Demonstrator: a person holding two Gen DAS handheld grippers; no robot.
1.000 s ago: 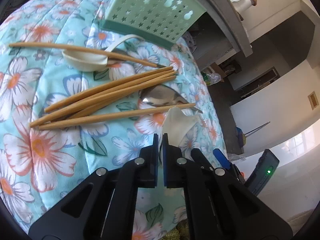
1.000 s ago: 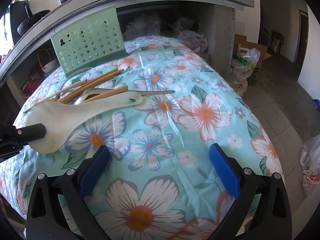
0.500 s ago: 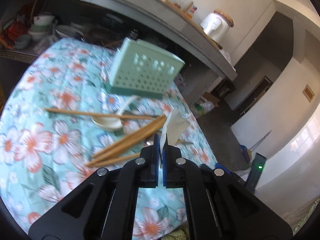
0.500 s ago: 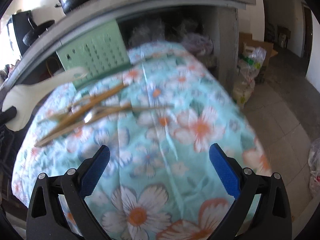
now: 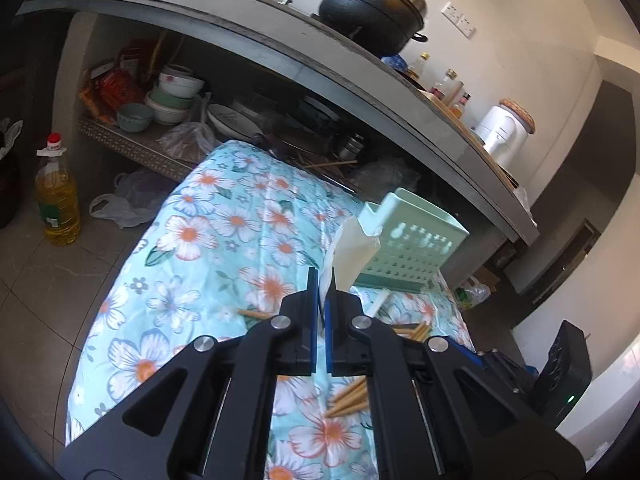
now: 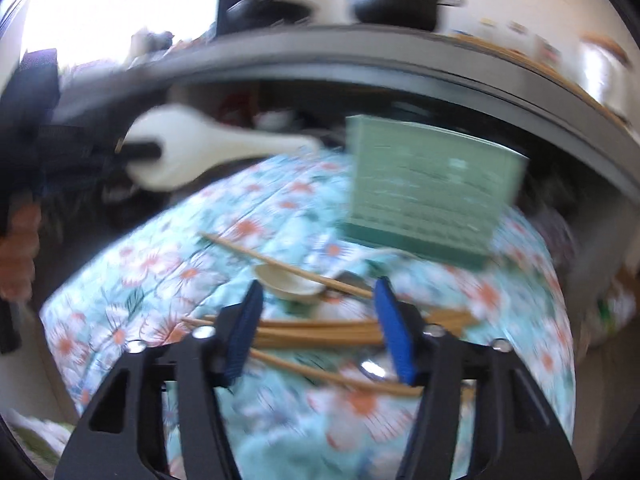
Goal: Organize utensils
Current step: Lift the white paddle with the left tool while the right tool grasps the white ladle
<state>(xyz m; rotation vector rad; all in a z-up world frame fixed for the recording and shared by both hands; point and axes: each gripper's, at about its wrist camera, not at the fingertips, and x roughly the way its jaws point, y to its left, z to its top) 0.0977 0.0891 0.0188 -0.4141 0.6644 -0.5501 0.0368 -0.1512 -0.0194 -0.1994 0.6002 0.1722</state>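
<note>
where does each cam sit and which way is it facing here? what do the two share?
Left wrist: on the left claw, angled down over the floral table toward the green basket; the claw is shut on the white rice paddle.
Right wrist: on the right claw, jaws closing on nothing, above the chopsticks; blurred.
Shared: basket, paddle, chopsticks, black pot.

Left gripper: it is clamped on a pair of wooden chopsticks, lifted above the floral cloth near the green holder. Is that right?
Not chopsticks. The left gripper is clamped on the white rice paddle, lifted above the floral cloth near the green holder; the left wrist view shows it.
</note>
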